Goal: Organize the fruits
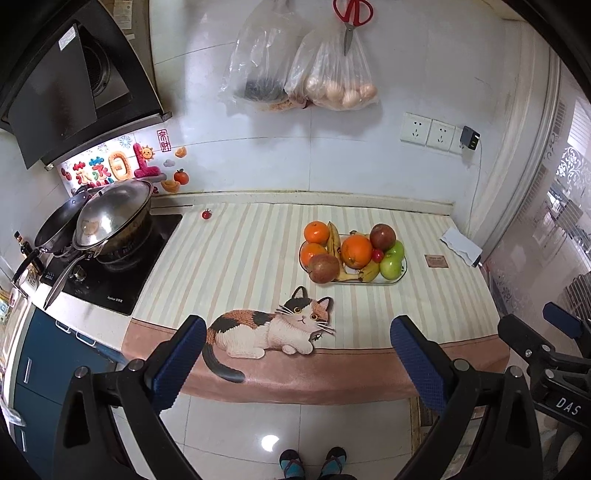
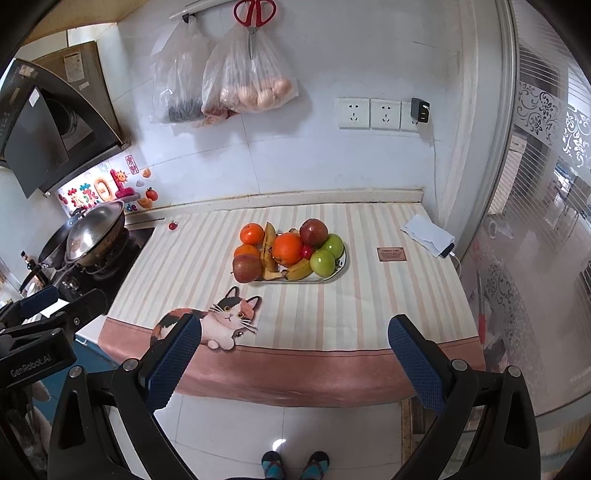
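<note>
While both grippers hang over the near edge of the counter, the left gripper (image 1: 297, 336) and the right gripper (image 2: 294, 338) each stand with their two blue pads spread wide and nothing between them. Well beyond them, on a striped cloth (image 1: 258, 258) printed with one calico cat (image 1: 273, 326), sits one plate (image 2: 341, 264) heaped with fruit. Counted from the two views: three oranges, one large orange (image 1: 356, 251) in the middle and two smaller ones (image 1: 316, 232) stacked at the far left; two red apples, one (image 1: 324, 268) at the near left rim and one (image 1: 382, 237) at the far side; two green apples (image 1: 391, 266) side by side on the right; several bananas (image 1: 369, 271) threaded among them, their number hard to tell; and one small red fruit (image 1: 377, 254) tucked in the centre. One more small red fruit (image 1: 206, 213) lies alone on the cloth, far left, near the stove. On the wall hang two plastic bags (image 1: 332, 74) and one pair of red-handled scissors (image 1: 352, 18). Two pans (image 1: 110, 218) sit on the stove at left.
</note>
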The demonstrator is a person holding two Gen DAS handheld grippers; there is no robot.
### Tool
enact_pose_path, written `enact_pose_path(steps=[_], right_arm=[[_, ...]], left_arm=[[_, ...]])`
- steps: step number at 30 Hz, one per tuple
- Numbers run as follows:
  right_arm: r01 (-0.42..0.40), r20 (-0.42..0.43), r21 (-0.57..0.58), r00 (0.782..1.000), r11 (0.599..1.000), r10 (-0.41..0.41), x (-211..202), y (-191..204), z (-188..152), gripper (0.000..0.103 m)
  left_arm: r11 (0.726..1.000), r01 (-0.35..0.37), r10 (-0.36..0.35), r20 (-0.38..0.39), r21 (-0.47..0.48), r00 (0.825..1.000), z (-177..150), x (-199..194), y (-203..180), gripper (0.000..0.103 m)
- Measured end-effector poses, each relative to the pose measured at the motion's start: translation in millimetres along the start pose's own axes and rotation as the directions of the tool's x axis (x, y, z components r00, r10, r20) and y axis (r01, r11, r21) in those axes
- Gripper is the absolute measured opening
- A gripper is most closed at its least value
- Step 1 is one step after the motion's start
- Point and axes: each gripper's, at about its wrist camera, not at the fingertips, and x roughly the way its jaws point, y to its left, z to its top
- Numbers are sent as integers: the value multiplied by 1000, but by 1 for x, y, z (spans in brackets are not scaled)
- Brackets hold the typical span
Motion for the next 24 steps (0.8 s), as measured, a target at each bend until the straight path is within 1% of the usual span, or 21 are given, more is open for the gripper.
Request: enact_pose_path(steps=[8, 24], right_arm=[[-3, -7, -11, 1000, 1000, 3, 4, -3, -1, 103], [-16, 8, -22, 1000, 1000, 16, -4, -2, 0, 103]], left_arm=[[1000, -5, 5, -6, 0, 1000, -4, 0, -4, 102], [1000, -11, 11, 4, -13, 1000, -10, -6, -5, 102]])
